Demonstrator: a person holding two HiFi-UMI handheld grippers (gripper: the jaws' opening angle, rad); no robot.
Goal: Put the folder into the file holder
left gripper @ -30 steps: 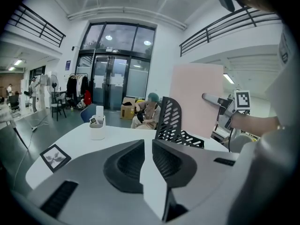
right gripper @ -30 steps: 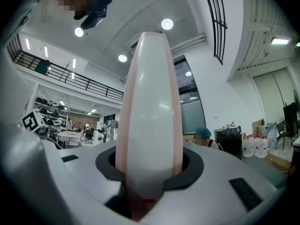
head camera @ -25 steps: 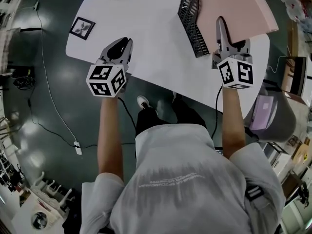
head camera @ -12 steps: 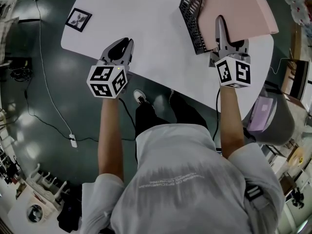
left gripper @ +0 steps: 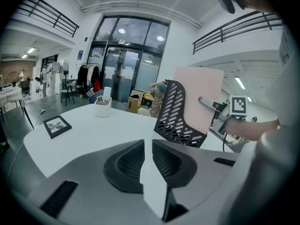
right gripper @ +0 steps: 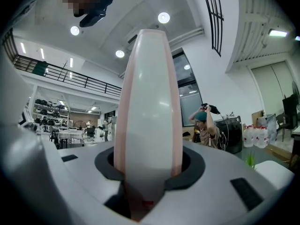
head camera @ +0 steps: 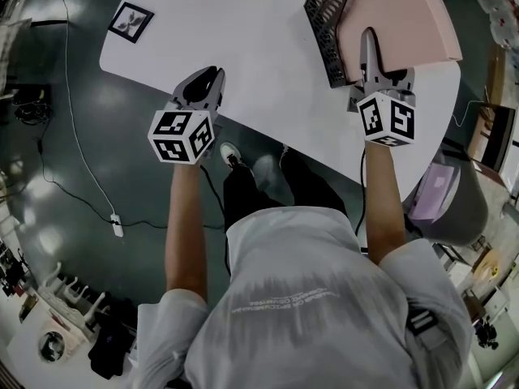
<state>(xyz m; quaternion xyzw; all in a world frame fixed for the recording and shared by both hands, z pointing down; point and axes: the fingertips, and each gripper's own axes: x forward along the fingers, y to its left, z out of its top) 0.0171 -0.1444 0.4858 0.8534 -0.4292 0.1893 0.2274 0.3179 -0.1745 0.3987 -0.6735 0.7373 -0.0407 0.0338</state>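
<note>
Fingers [right gripper: 196, 166] of the right gripper [head camera: 368, 43] are clamped on the near edge of the pink folder [head camera: 405, 14], which fills the whole gap between them. They have just been easing a touch wider, yet both pads still look pressed to it. The left gripper [head camera: 204, 78] hangs over the near rim of the white table [head camera: 243, 47], well apart from the work. Its jaws are all but together, with only a sliver of tabletop showing between them and nothing held.

Over the last second both hands have sunk a little, and the folder has come down with the right one alongside the black mesh file holder [head camera: 326, 23]. From the left gripper view the folder [left gripper: 201, 93] stands upright just behind the holder's curved mesh side [left gripper: 174, 114], with its lower part screened by the mesh. I cannot tell whether its bottom edge already rests on the holder's base.

To my eye the insertion is nearly finished, and the slackening grip suggests a release is close. What remains is to be sure the folder is seated before it is let go. If it is freed too soon, a tall folder like this could lean or slide out.
</note>
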